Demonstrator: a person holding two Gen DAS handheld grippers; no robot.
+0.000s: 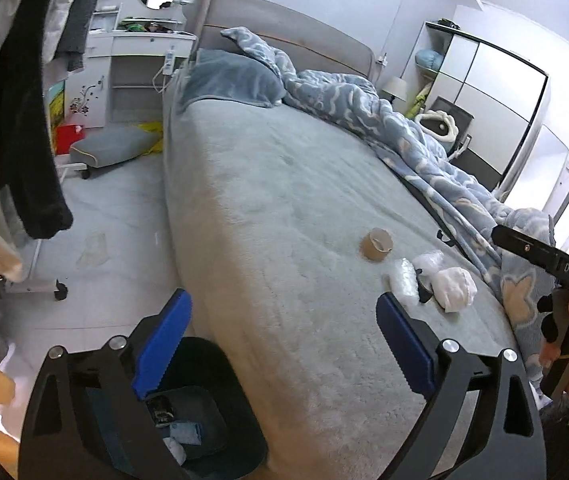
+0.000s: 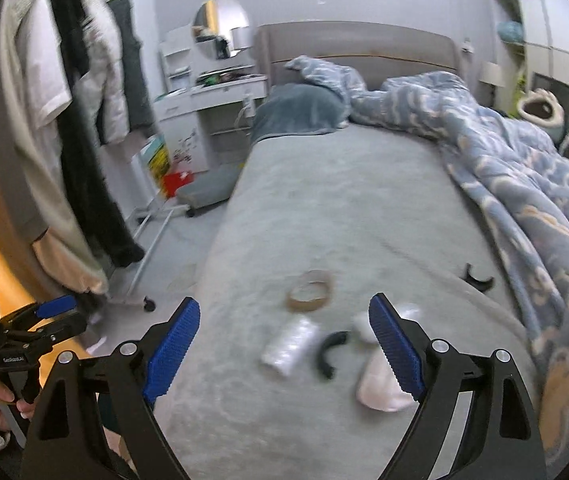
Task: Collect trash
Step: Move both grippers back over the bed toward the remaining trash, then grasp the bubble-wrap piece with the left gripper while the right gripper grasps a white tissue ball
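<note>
Trash bin [image 1: 212, 412] below open left tool [image 1: 280, 344]; tape roll [image 1: 376, 245] ahead on bed [image 1: 284, 200].

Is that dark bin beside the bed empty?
No. The bin already holds some scraps: a dark wrapper and bits of white and blue show inside.

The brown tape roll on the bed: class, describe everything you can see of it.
The tape roll is a brown, cardboard-looking ring with a hollow middle. Nearly used up, it seems mostly core. It lies on the grey bed cover, partly tipped so its opening shows, beyond the other scraps and apart from them. Nothing touches it but the cover; neither gripper holds it.
</note>
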